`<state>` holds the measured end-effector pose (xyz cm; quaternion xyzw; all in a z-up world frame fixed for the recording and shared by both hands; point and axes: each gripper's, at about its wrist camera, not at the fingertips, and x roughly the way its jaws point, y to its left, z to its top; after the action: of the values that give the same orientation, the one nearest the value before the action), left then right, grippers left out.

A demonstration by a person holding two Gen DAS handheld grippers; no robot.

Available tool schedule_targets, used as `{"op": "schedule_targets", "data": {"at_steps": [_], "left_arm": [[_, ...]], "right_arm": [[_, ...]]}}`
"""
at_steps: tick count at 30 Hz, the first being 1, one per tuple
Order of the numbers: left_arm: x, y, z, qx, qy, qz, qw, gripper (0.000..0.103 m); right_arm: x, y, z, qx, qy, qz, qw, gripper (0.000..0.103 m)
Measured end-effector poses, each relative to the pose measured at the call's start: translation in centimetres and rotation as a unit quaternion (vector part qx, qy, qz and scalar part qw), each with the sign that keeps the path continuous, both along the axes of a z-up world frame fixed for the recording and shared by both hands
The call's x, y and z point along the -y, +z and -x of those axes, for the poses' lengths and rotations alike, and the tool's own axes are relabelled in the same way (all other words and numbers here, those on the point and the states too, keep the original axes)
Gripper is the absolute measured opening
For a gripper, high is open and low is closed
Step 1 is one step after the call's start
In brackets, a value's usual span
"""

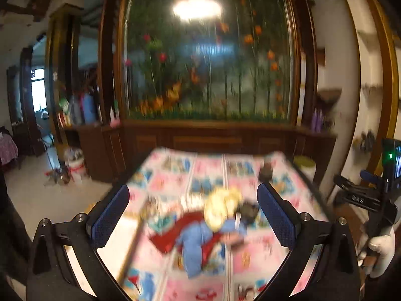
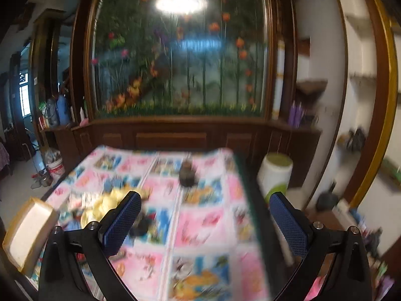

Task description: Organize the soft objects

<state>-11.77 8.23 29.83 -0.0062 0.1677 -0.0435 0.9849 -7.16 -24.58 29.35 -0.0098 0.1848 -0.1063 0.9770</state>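
A soft doll [image 1: 200, 228] with yellow hair, blue clothes and a red cape lies loose on the surface [image 1: 260, 255], near its left edge and not yet gathered. The left hand-held gripper [image 1: 193, 215] hangs over it, jaws spread wide, holding nothing. The right hand-held gripper [image 2: 205, 223] is likewise spread and empty. A small dark object [image 2: 187, 174] sits toward the far edge. A shallow box [image 2: 27, 233] waits at the left edge, so the sorting looks barely begun.

A doll [image 1: 213, 223] lies on the cloth-covered surface [image 1: 250, 263], near its front. A small dark object [image 2: 187, 173] sits farther back. A tray [image 2: 27, 235] lies left of the doll.
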Motion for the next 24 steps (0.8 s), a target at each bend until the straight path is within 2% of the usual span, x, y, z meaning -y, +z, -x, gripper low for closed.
{"op": "schedule_targets", "data": {"at_steps": [2,6,9,11,14,18,21,24], "left_arm": [[-1.0,3.9,0.2,0.035,0.013,0.015,0.9992,0.102],[-0.3,11.3,0.4,0.081,0.045,-0.053,0.9943,0.102],[-0.9,15.0,0.0,0.093,0.07,-0.05,0.992,0.102],[-1.5,16.2,-0.6,0.09,0.079,-0.039,0.992,0.103],[-1.8,15.0,-1.6,0.085,0.086,-0.06,0.9908,0.103],[-2.4,9.6,-1.7,0.042,0.06,-0.052,0.9959,0.103],[-3.1,2.8,-4.1,-0.036,0.026,-0.034,0.9984,0.103],[-4.1,-5.2,-6.6,-0.113,0.009,-0.003,0.9935,0.103]], "right_arm": [[1.3,5.7,0.9,0.028,-0.017,0.023,0.999,0.103],[3.5,17.1,2.9,0.073,-0.087,0.098,0.989,0.103],[4.8,23.1,4.5,0.081,-0.115,0.108,0.984,0.103],[5.5,24.7,5.8,0.089,-0.105,0.087,0.987,0.103],[6.0,22.7,6.2,0.092,-0.069,0.043,0.992,0.103],[4.0,14.1,4.6,0.021,0.009,-0.004,1.0,0.103],[0.0,6.0,2.2,-0.037,0.073,-0.007,0.997,0.103],[-4.9,-1.2,0.1,-0.083,0.132,0.0,0.988,0.103]]}}
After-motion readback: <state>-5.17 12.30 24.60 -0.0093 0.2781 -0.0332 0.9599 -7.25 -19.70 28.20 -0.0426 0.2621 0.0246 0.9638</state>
